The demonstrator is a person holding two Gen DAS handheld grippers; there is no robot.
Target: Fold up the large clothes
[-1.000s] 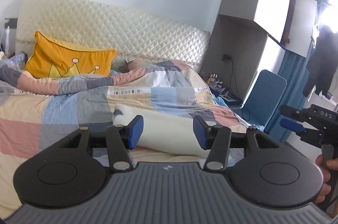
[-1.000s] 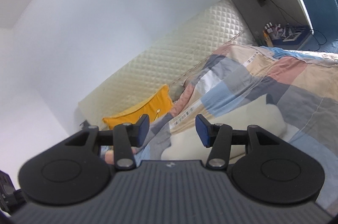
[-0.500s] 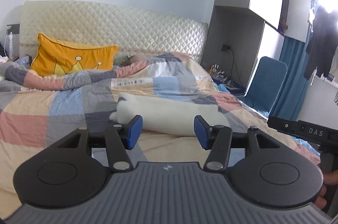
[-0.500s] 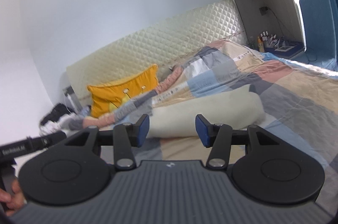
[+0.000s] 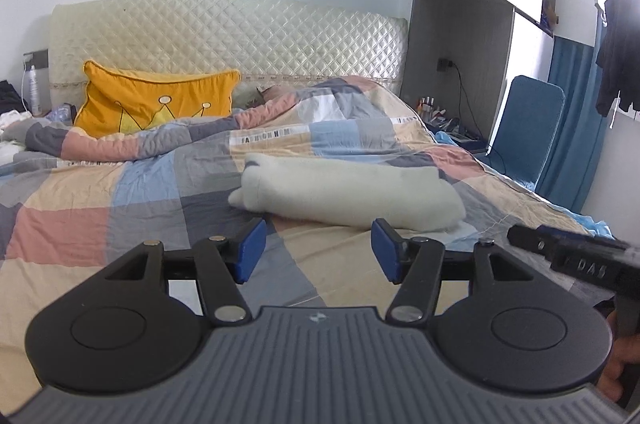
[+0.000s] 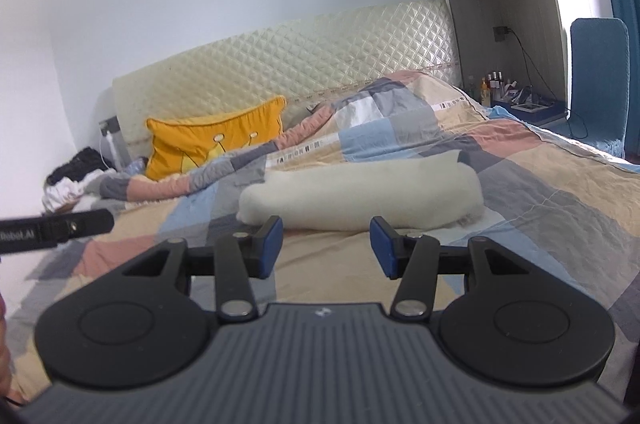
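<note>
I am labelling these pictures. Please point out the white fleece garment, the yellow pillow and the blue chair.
white fleece garment [image 5: 352, 190], left wrist view, middle of the roll.
yellow pillow [image 5: 156, 100], left wrist view, front face.
blue chair [image 6: 598, 64], right wrist view, backrest.

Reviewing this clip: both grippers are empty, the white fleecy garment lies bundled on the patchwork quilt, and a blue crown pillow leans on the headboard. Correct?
Not quite: the crown pillow is yellow, not blue, as the left wrist view shows. The rest stands: white garment on the quilt, both grippers empty.
</note>
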